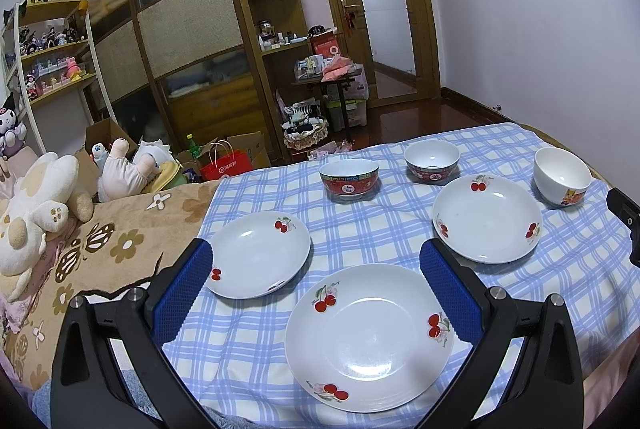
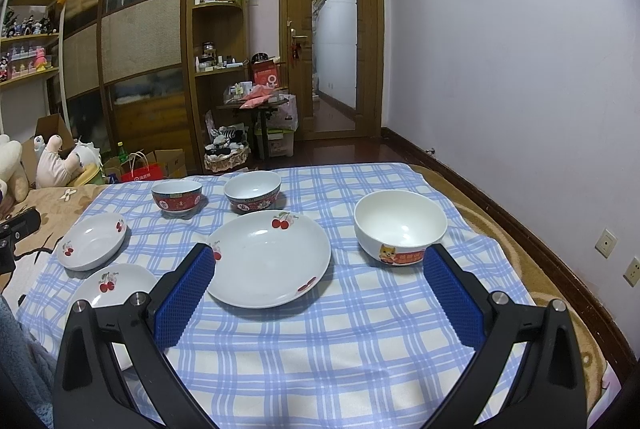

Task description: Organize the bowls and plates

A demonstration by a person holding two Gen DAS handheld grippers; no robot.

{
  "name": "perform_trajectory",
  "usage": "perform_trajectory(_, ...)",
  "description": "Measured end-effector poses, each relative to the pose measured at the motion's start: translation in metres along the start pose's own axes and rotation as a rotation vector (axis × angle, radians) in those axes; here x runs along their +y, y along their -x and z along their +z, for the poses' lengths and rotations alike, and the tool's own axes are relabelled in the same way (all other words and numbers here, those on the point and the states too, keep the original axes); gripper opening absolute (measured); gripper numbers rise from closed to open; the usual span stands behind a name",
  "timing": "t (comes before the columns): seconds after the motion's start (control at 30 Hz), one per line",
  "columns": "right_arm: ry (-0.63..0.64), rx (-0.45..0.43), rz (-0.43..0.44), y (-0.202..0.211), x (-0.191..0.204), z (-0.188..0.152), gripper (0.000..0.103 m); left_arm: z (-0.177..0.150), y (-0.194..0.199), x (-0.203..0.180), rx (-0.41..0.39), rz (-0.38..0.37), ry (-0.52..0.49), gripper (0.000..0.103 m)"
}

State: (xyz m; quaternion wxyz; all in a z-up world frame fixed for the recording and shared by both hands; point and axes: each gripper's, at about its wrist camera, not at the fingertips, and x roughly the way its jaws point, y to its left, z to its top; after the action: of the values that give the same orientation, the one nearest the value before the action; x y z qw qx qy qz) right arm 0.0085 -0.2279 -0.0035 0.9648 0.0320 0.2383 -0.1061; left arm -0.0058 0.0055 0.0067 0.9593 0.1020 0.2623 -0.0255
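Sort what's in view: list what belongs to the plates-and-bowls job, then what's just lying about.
For the job:
three cherry plates
two red bowls
white bowl

Lying about:
plush toys
red shopping bag
green bottle
cardboard boxes

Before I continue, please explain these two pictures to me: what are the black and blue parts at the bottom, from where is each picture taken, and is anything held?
The black arms with blue pads are two hand-held grippers; a person holds one in each hand. Each picture comes from a camera on one gripper, looking forward between its fingers. The left gripper and right gripper are both open and hold nothing. On the blue checked cloth lie three cherry plates, two red patterned bowls and one white bowl. Nothing is stacked yet.
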Motion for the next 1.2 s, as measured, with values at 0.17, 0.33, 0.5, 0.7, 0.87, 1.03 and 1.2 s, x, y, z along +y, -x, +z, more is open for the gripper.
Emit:
perform_trajectory(0.17, -0.001, 0.005, -0.007, 0.000, -0.002, 0.000, 0.103, -0.001, 0.000, -0.001, 0.035, -0.021, -0.008, 0.102)
perform_trajectory(0.33, 0.025, 0.015, 0.016, -0.004, -0.005, 0.001, 0.103, 0.001, 0.000, -0.001, 0.052, -0.020, -0.027, 0.102)
perform_trajectory(0.5, 0.053, 0.022, 0.012, -0.002, 0.009, 0.001, 0.103, 0.006, -0.008, -0.003, 0.093, -0.041, -0.028, 0.102)
perform_trajectory(0.7, 0.075, 0.040, 0.018, -0.003, 0.015, 0.008, 0.103, 0.012, -0.015, -0.008, 0.124, -0.064, -0.027, 0.102)
perform_trajectory(0.87, 0.076, 0.035, -0.007, -0.006, 0.013, 0.015, 0.103, 0.022, -0.026, -0.013, 0.132, -0.083, -0.024, 0.102)
perform_trajectory(1.03, 0.037, 0.046, -0.012, -0.015, 0.005, 0.021, 0.103, 0.036, -0.040, -0.024, 0.130, -0.102, -0.050, 0.100)
perform_trajectory(1.2, 0.000, 0.079, -0.034, -0.032, -0.005, 0.025, 0.103, 0.050, -0.059, -0.035, 0.147, -0.139, -0.072, 0.100)
